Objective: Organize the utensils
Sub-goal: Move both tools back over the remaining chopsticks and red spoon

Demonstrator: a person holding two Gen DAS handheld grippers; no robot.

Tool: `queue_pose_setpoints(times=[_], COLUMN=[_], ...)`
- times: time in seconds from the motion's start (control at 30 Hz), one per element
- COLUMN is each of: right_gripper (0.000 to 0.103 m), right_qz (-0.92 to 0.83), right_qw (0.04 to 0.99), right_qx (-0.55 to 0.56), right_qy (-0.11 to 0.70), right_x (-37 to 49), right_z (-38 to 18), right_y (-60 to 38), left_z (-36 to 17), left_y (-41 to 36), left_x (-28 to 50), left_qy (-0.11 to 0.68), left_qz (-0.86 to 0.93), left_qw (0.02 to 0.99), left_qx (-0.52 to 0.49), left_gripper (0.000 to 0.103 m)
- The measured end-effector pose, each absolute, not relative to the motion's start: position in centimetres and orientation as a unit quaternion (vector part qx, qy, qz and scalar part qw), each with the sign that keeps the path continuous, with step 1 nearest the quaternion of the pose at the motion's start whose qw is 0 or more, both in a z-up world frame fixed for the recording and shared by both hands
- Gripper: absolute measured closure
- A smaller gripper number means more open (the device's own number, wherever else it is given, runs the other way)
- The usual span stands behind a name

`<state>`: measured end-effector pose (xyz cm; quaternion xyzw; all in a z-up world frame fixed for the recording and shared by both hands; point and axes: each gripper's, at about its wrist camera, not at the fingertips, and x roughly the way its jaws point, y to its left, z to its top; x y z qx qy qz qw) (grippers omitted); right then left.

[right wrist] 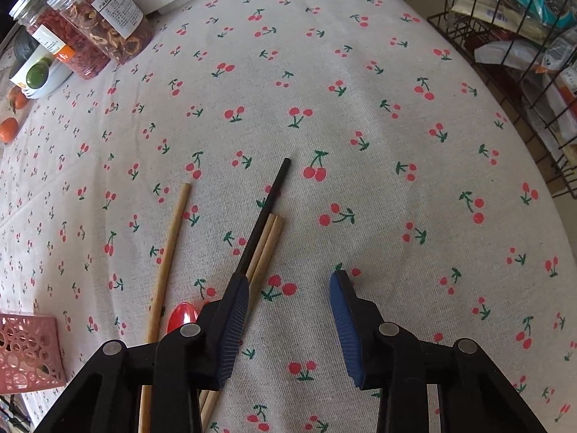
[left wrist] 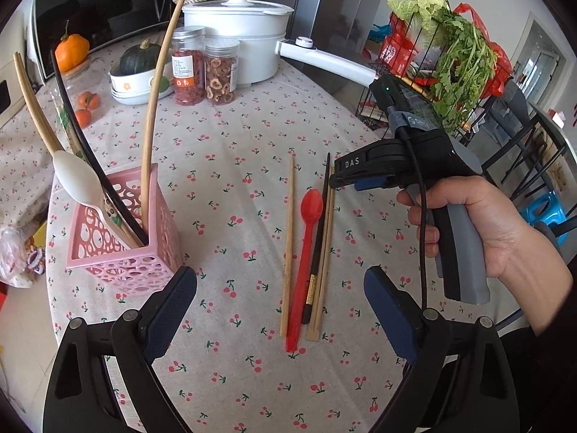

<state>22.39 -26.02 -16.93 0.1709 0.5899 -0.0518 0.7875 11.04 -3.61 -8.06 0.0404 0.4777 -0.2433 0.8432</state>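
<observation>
Utensils in two groups on the cherry-print tablecloth (left wrist: pixel 234 126): some upright in a holder, the rest flat near the middle. At the far edge of the table, a white lidded pot (left wrist: pixel 238 32); off the table's right side, leafy greens (left wrist: pixel 458 65). Just in front of the pot, two clear jars (left wrist: pixel 187 68) of dried red and brown contents, side by side. On the left, a pink perforated holder (left wrist: pixel 122 263), square and open at the top, with a white spoon (left wrist: pixel 77 180), pale bamboo chopsticks (left wrist: pixel 155 108) and a black stick (left wrist: pixel 83 137) leaning out of it. Low in the left wrist view, the left gripper (left wrist: pixel 281 276), jaws spread wide, nothing between the pads, well above the cloth. To the right, a hand (left wrist: pixel 479 223) around the grip of the right gripper (right wrist: pixel 288 279), pointed steeply down over the far ends of the loose utensils; jaws partly spread, only bare cloth between the pads, left finger above the black chopstick (right wrist: pixel 268 209) and the bamboo pair (left wrist: pixel 326 252) beside it; contact with either, cannot tell. Flat on the cloth, roughly parallel: a red spoon (left wrist: pixel 306 252), bowl away from the camera, touching the black chopstick on its right; a single bamboo chopstick (left wrist: pixel 288 245) just left of the spoon, slightly apart.
</observation>
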Motion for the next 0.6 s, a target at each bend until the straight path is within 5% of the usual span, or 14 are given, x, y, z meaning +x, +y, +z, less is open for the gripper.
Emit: queue_pose_setpoints(times=[0.6], right_gripper=[0.071], right_qz=[-0.034], right_qw=[0.781], right_qx=[0.104], right_qy=[0.615], right_x=[22.2], right_z=[-17.2], right_y=[-24.1], left_z=[-8.5], left_y=[-3.7], left_x=[11.3], left_qy=[0.49], left_qz=[-0.252], left_qw=[0.833], left_qx=[0.036], left_gripper=[0.015])
